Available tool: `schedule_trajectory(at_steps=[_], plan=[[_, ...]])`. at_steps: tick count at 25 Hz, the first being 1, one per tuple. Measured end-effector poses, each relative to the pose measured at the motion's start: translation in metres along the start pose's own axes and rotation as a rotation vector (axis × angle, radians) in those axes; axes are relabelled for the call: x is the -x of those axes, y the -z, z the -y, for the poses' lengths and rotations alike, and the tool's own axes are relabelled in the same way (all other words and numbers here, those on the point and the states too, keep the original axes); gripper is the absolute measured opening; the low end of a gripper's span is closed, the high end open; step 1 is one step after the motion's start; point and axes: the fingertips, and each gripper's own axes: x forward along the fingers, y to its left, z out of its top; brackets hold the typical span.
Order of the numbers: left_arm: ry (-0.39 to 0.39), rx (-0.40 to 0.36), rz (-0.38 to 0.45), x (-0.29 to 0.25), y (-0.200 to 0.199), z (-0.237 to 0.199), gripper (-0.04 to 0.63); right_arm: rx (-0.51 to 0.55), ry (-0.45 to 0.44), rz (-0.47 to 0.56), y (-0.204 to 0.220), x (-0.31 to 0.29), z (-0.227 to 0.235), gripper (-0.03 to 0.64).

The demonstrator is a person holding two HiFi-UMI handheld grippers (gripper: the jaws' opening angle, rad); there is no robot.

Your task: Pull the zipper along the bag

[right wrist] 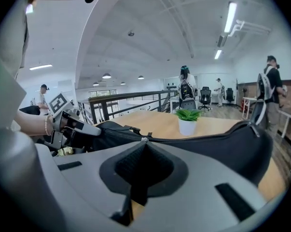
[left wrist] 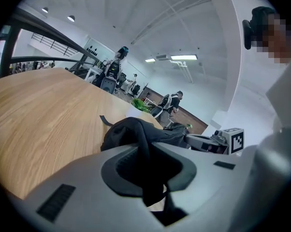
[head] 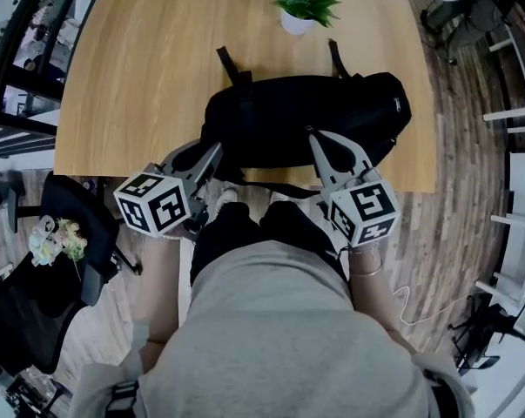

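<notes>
A black bag (head: 306, 116) lies on the wooden table (head: 149, 77), close to its near edge. At the bag's near left corner, my left gripper (head: 217, 149) is shut on a fold of black fabric (left wrist: 146, 170), which runs up between the jaws in the left gripper view. My right gripper (head: 314, 138) is at the near side, right of the middle. In the right gripper view its jaws (right wrist: 144, 146) are shut on the small metal zipper pull (right wrist: 144, 140), and the zipper line (right wrist: 198, 140) runs off to both sides along the bag's top.
A small potted plant (head: 304, 7) stands at the table's far side behind the bag. Two bag straps (head: 234, 66) lie on the wood towards the plant. A black office chair (head: 36, 303) with a bunch of flowers (head: 57, 240) stands at my left. People stand in the background.
</notes>
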Motion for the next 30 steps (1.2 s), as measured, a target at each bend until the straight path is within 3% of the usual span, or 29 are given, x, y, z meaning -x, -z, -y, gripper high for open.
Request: schedule_trajectory(at_steps=[7,13,19,26,30], plan=[[-0.101,0.004,0.055,0.001,-0.001,-0.001,0.066,-0.023,-0.018,0.038,-0.002,0.008,0.020,0.010],[-0.171,-0.097,0.045,0.001,0.006,0.004,0.078,-0.039,-0.060,0.053,-0.005,0.011,0.023,0.011],[-0.285,-0.136,0.029,0.006,0.008,-0.002,0.182,-0.050,-0.096,0.073,-0.005,0.011,0.023,0.010],[-0.355,-0.359,0.021,0.009,-0.018,0.022,0.242,-0.054,-0.119,0.082,-0.009,0.011,0.022,0.011],[-0.288,-0.454,0.029,-0.006,-0.031,0.055,0.242,-0.005,-0.118,0.083,-0.012,0.012,0.020,0.011]])
